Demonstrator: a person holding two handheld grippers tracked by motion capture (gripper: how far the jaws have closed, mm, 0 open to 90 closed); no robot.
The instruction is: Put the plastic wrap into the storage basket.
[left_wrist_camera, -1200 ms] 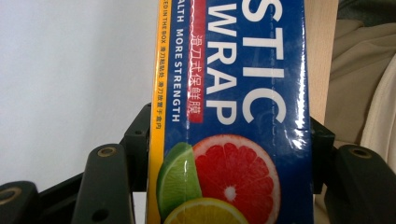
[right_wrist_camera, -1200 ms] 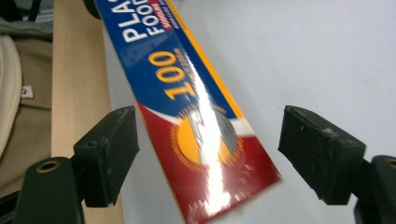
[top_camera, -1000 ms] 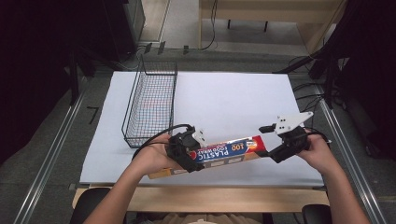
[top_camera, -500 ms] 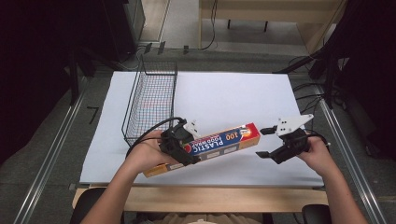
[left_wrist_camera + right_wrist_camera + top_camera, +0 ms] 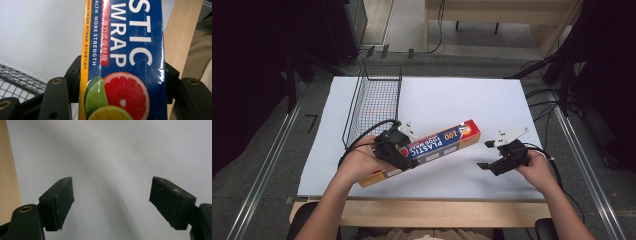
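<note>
Clamping the long plastic wrap box near its lower-left end, the left gripper holds it slanted over the white bench, the red end pointing toward 2 o'clock and the yellow end toward 8 o'clock above the near edge. From the left gripper view the fingers press both long sides of the box, and the print reads close: white lettering, a grapefruit slice, a lime; none of that detail comes through from above. That same view catches a corner of the wire basket at 8 o'clock and the wooden bench edge at 2 o'clock. The high view places the basket at 11 o'clock from the left hand, just beside the gripper's cable. The right gripper hovers at 4 o'clock from the box's red end, apart from it, its fingers spread wide over bare white surface with nothing between them. Open bench stretches from 12 to 2 o'clock beyond the box.
</note>
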